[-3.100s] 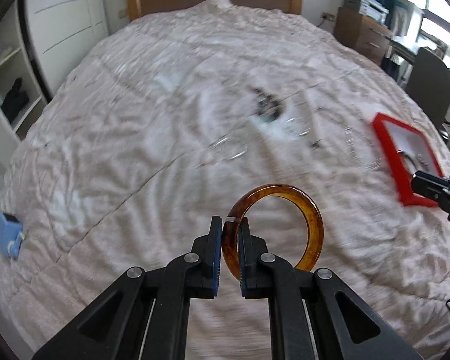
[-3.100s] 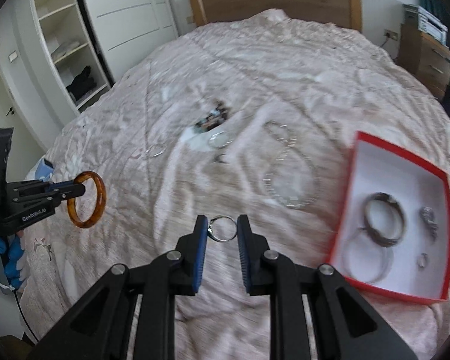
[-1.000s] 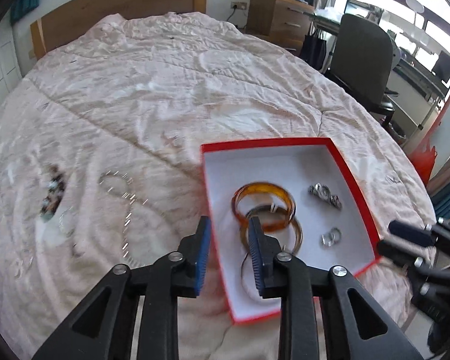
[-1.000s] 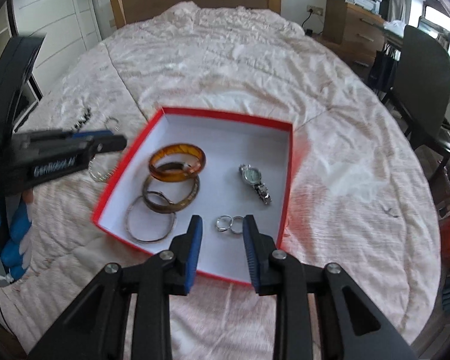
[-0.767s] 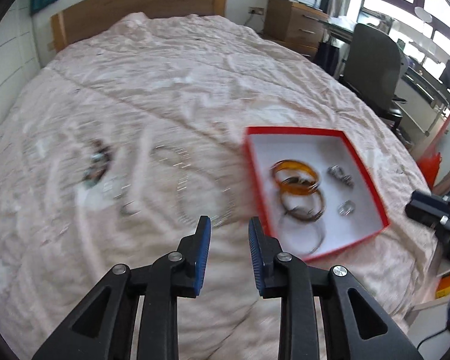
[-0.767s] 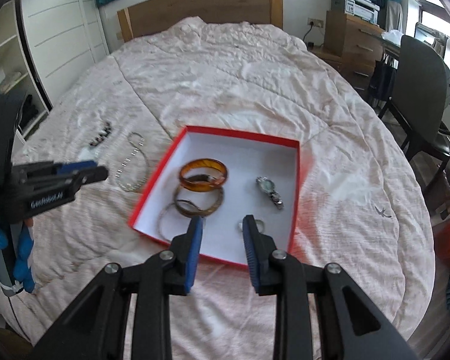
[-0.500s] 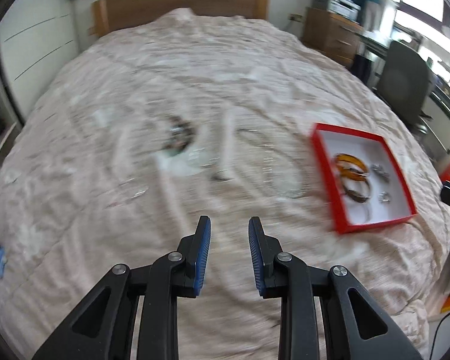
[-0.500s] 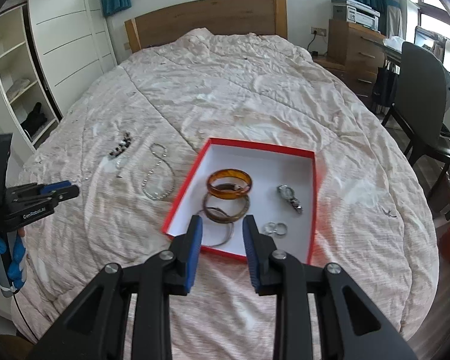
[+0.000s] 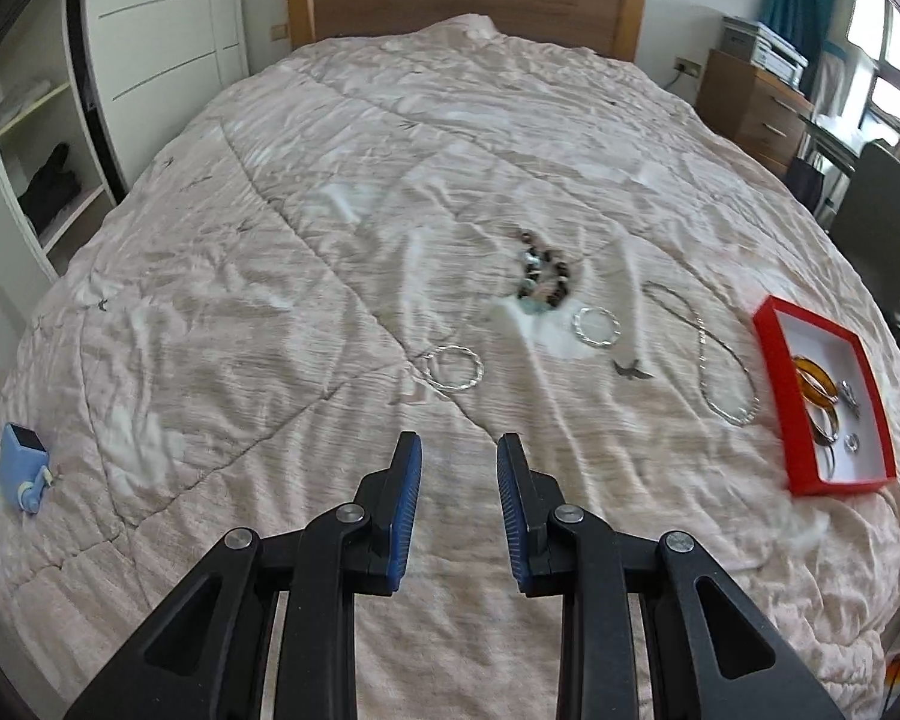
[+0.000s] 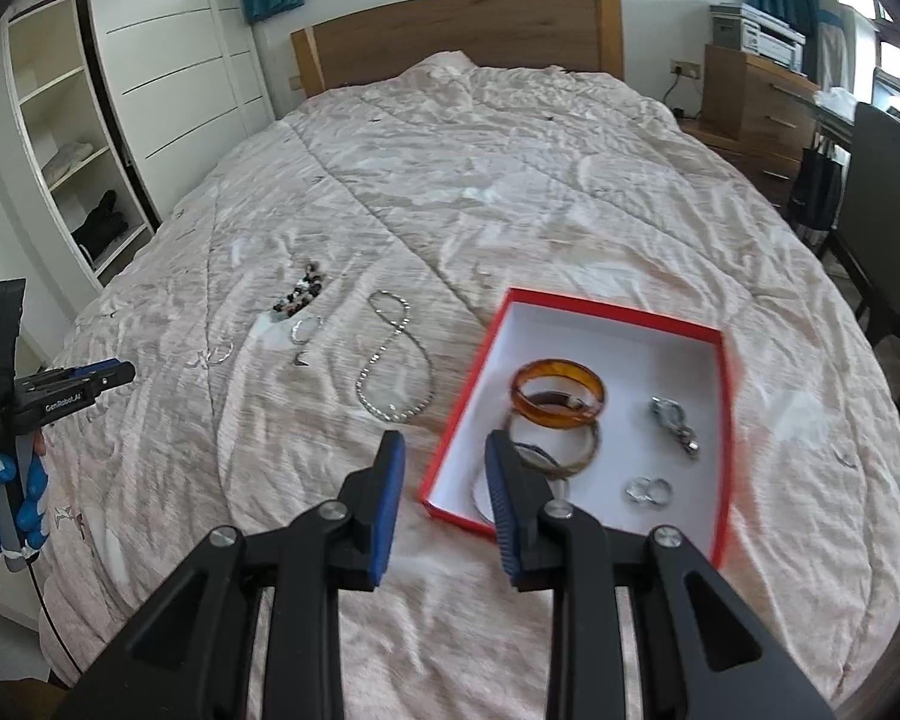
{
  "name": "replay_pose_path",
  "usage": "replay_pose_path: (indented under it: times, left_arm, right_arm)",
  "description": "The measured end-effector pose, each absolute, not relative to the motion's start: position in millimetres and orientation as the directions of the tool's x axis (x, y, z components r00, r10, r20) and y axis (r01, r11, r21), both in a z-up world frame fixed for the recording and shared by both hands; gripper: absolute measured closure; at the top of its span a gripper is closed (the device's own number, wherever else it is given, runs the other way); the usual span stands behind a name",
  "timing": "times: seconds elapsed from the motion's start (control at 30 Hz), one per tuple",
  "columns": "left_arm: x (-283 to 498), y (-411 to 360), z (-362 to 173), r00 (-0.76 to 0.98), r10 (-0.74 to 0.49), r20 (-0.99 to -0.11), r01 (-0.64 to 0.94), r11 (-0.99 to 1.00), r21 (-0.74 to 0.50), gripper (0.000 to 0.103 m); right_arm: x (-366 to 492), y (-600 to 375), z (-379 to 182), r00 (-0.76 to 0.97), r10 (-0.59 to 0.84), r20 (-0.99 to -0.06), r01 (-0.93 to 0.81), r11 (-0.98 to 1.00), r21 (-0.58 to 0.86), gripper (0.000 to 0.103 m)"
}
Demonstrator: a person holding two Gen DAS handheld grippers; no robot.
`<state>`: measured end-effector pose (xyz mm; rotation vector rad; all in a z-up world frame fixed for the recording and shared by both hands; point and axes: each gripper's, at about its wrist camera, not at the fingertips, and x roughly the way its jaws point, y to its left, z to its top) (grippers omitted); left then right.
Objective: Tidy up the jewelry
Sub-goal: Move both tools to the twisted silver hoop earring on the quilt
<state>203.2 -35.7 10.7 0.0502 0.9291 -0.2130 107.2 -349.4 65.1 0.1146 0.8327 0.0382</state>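
Note:
A red box (image 10: 468, 396) (image 9: 774, 384) lies on the bed and holds an amber bangle (image 10: 557, 402), more bangles, a watch (image 10: 675, 417) and two rings (image 10: 648, 491). Loose on the quilt lie a silver chain necklace (image 10: 390, 360) (image 9: 720, 360), a dark bead bracelet (image 9: 543, 276) (image 10: 303, 294), a silver hoop (image 9: 453, 367) and a smaller silver ring bracelet (image 9: 596, 327). My left gripper (image 9: 459, 495) is open and empty, short of the silver hoop; it also shows in the right wrist view (image 10: 108, 378). My right gripper (image 10: 441, 483) is open and empty at the box's near left corner.
A small blue device (image 9: 24, 468) lies at the bed's left edge. A wooden headboard (image 9: 462, 6) stands behind. White wardrobe shelves (image 10: 60, 138) stand left. A dresser (image 10: 756, 96) and a dark chair (image 10: 888, 180) stand right of the bed.
Both grippers let go of their jewelry into the box and pulled back. The left swung left toward the loose pieces on the quilt; the right drew back and left from the box.

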Motion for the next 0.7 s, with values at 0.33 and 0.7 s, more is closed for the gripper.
replay_pose_path:
  times: [0.33, 0.7]
  left_arm:
    - [251, -30, -18, 0.551, -0.198, -0.811, 0.195, 0.975, -0.105, 0.077]
    - [310, -47, -57, 0.496, -0.238, -0.835, 0.288, 0.952, -0.100, 0.088]
  right_arm:
    - [173, -320, 40, 0.637, 0.155, -0.755, -0.063, 0.987, 0.150, 0.076]
    - [252, -260, 7, 0.590, 0.256, -0.765, -0.179, 0.966, 0.186, 0.076]
